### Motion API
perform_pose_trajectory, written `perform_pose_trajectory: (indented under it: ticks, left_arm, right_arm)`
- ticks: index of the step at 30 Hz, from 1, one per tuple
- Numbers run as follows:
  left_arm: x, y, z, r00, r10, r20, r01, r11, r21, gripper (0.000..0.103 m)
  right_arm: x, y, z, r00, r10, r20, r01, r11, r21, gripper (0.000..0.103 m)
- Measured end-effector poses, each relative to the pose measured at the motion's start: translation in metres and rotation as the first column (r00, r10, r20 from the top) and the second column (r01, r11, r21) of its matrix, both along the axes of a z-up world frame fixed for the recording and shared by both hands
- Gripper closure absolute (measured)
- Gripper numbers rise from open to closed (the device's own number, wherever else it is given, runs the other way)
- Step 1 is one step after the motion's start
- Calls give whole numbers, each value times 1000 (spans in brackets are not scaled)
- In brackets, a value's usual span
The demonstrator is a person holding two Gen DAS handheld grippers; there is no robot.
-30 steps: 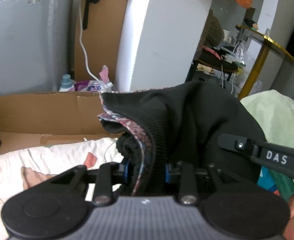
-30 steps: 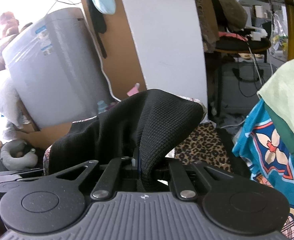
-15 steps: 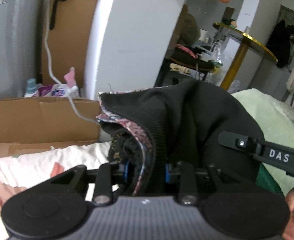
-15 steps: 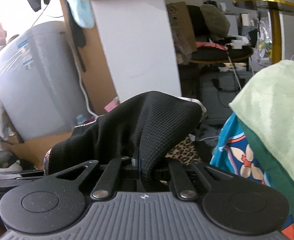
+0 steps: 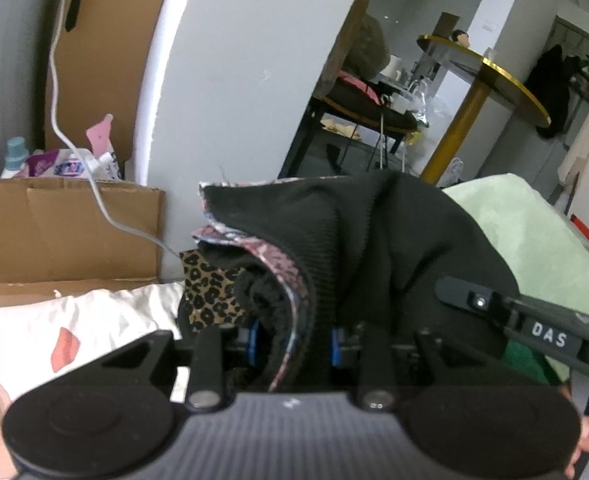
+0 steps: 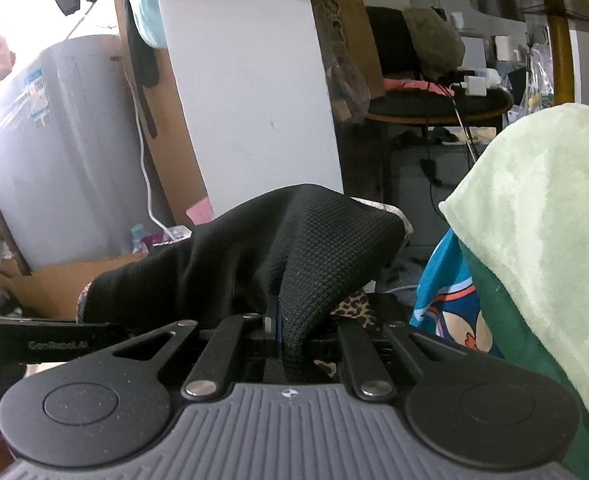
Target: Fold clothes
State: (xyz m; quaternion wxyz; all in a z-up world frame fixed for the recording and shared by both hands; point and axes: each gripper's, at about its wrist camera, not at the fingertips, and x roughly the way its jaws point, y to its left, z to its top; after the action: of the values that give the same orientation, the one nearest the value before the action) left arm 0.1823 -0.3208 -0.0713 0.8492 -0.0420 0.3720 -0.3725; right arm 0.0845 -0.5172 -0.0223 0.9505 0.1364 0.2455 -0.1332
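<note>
**Colours and patterns**

Black knit garment [image 5: 394, 240] with pink-patterned lining [image 5: 282, 260]. Leopard-print cloth [image 5: 206, 288], tan with black spots. Pale green blanket [image 6: 534, 220]. Blue cartoon-print fabric [image 6: 450, 304]. Brown cardboard box [image 5: 62, 232]. White pillar [image 6: 254, 92]. Gold-rimmed table [image 5: 506, 80].

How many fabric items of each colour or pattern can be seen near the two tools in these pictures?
Black knit garment, held by left tool and right tool: 1
Leopard-print fabric: 1
Light green blanket: 1
Blue patterned cloth: 1
Dark green cloth: 1
White printed sheet: 1
Total: 6
</note>
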Motion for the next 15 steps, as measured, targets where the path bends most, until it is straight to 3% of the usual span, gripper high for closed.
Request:
perform_pose_trajectory:
  ticks: [5,10,15]
  left_arm:
    - [9,-12,-28,999,-35,-36,33,998,-56,70]
    - [19,-21,-63,996,-53,-74,44,993,-113,70]
    - [27,-24,-97,993,-57,-101,45,992,-117,69]
  right_arm:
    - [12,-13,-14,1000,6,-6,-7,995,-95,96]
    - [17,-33,-35,1000,-10,-21,8,994,-113,96]
    - [26,-50,-63,999,-7,-38,3,994,-105,96]
